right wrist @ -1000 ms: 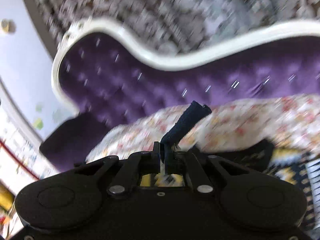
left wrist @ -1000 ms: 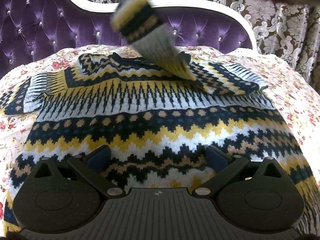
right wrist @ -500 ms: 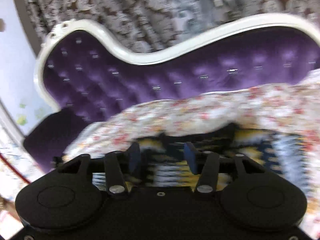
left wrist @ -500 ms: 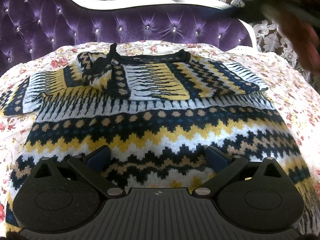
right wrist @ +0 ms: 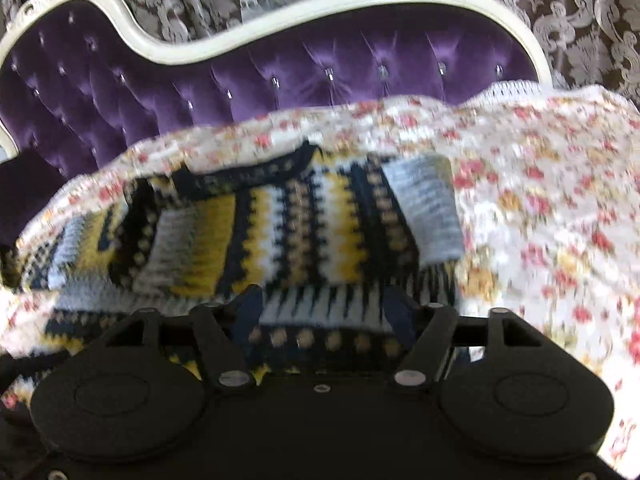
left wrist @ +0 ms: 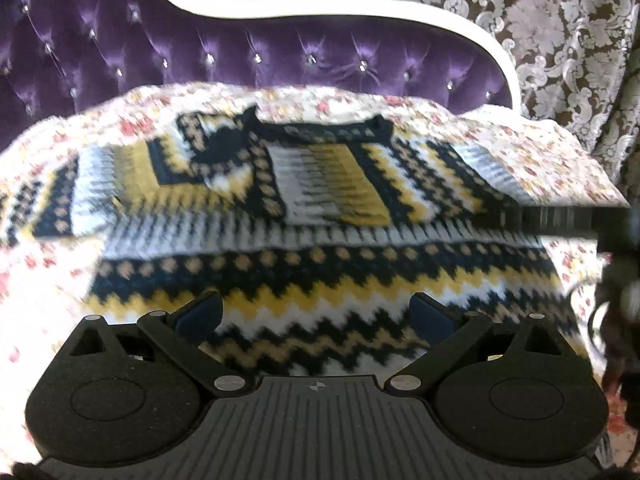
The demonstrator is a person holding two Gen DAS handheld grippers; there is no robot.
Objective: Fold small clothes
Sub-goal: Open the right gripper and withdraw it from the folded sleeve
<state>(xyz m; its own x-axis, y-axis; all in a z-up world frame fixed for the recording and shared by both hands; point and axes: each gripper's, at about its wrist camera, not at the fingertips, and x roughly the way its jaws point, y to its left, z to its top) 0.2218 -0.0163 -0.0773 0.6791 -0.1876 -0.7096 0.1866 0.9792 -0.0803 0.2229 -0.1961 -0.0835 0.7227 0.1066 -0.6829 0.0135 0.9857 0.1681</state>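
Left wrist, floral bedspread, purple headboard

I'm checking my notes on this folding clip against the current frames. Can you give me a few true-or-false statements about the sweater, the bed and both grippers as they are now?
1. The sweater lies on a floral bedspread. True.
2. The left gripper is shut on the sweater's hem. False: its fingers stand wide apart, holding nothing.
3. A sleeve lies folded across the sweater's chest. True.
4. The headboard is green leather. False: it is purple tufted fabric with a white frame.
5. The right gripper is lifting a sleeve in the air. False: it is open, with nothing between its fingers.
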